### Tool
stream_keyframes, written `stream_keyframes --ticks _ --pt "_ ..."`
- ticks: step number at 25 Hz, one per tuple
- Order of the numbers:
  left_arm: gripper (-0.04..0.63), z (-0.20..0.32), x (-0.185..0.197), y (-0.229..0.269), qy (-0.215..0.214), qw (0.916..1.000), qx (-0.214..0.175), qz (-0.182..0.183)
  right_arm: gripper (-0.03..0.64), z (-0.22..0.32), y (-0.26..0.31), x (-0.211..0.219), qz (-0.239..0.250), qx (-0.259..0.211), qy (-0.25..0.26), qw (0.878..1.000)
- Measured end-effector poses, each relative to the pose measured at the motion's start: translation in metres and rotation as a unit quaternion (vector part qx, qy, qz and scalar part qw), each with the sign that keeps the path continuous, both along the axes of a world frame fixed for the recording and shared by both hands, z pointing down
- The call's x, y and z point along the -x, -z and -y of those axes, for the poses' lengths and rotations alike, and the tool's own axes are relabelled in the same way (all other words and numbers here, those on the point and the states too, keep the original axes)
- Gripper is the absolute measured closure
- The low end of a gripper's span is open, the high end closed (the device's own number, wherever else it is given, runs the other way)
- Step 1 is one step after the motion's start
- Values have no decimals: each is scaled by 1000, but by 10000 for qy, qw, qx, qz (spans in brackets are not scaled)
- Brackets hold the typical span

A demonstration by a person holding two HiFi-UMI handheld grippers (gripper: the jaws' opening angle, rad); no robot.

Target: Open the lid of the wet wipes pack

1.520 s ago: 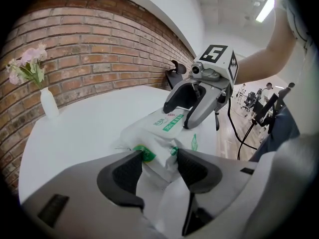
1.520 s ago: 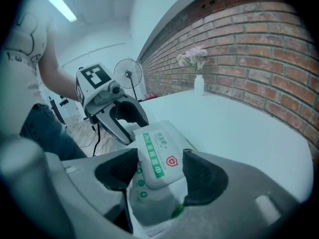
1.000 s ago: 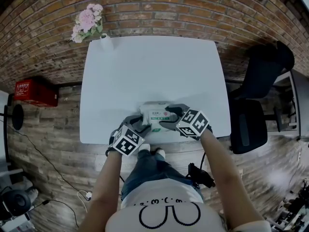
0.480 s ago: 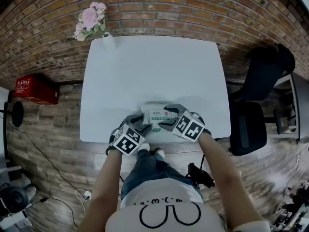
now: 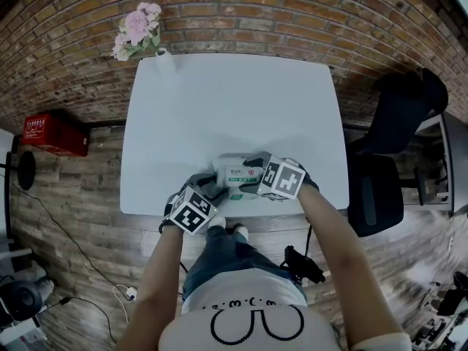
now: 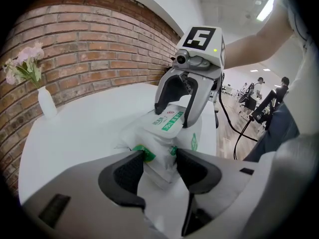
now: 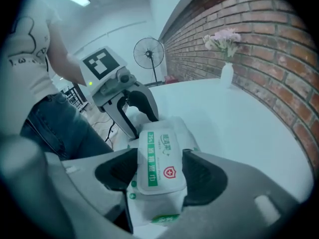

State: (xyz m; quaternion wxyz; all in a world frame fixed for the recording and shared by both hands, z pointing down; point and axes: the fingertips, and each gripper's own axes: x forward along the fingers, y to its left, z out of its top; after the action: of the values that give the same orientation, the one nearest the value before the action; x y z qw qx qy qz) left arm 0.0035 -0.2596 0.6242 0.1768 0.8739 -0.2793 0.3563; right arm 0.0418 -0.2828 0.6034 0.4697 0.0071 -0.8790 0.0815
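A white wet wipes pack (image 5: 235,175) with green print lies near the front edge of the white table (image 5: 219,101). My left gripper (image 5: 213,187) is shut on the pack's near end (image 6: 158,156), with one pad on each side of it. Over the pack's top from the right reaches my right gripper (image 5: 251,171). Its jaws straddle the flat white lid (image 7: 158,156), with the pads against the lid's two long edges. The lid lies flat on the pack. In the left gripper view the right gripper (image 6: 173,116) stands over the lid (image 6: 169,121).
A white vase of pink flowers (image 5: 139,35) stands at the table's far left corner, against the brick wall. A black chair (image 5: 387,152) is to the right of the table. A red box (image 5: 55,139) sits on the floor at the left. My knees are under the table's front edge.
My right gripper has shifted a little left over the pack and rolled, so its marker cube now faces differently. The left gripper and the pack have not moved.
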Motion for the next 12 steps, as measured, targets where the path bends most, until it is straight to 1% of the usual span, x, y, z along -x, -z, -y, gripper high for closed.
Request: stream_keyframes --ticks 4,8,10,12 --pt "386 0 0 0 15 10000 20 -9 335 1 0 1 -31 468 74 9989" --pt "387 0 0 0 -12 10000 25 5 334 3 4 1 -6 1005 -3 9949" --pt "387 0 -1 0 -9 10000 28 -2 334 3 4 1 -27 1067 20 9943" --pt "387 1 -1 0 -2 10000 30 5 334 3 4 1 -78 980 70 9951"
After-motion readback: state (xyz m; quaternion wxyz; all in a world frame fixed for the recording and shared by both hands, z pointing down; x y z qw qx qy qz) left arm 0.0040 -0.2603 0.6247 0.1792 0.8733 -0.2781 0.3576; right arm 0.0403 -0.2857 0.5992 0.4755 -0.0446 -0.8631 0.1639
